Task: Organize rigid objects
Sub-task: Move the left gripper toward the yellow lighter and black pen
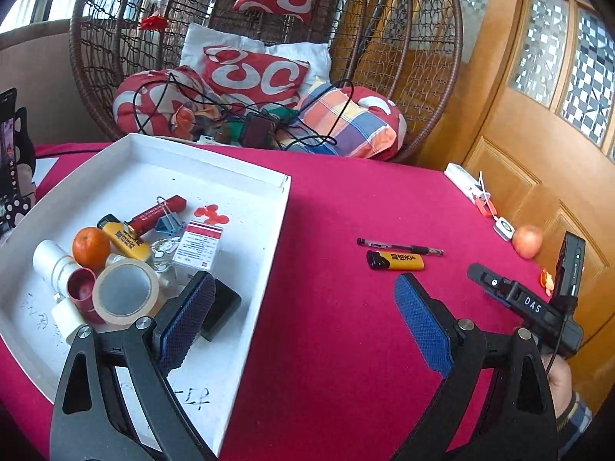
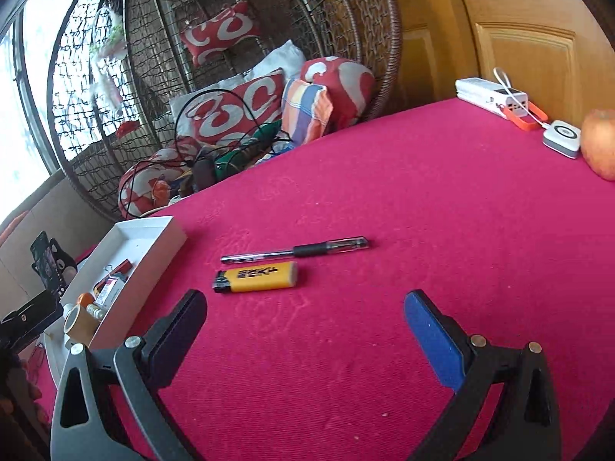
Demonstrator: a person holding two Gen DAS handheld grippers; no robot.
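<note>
Presently listed: yellow lighter (image 2: 255, 277) and pen (image 2: 295, 250), laid side by side on the red table (image 2: 423, 230), long axes crosswise, just ahead of the right gripper (image 2: 305, 320), spread wide, empty. Left gripper (image 1: 303, 322), likewise apart, is held beside the white tray (image 1: 246, 253).

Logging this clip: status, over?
Both grippers open, empty: left gripper at the tray, right gripper facing the yellow lighter and pen on the cloth. Nothing between.
</note>
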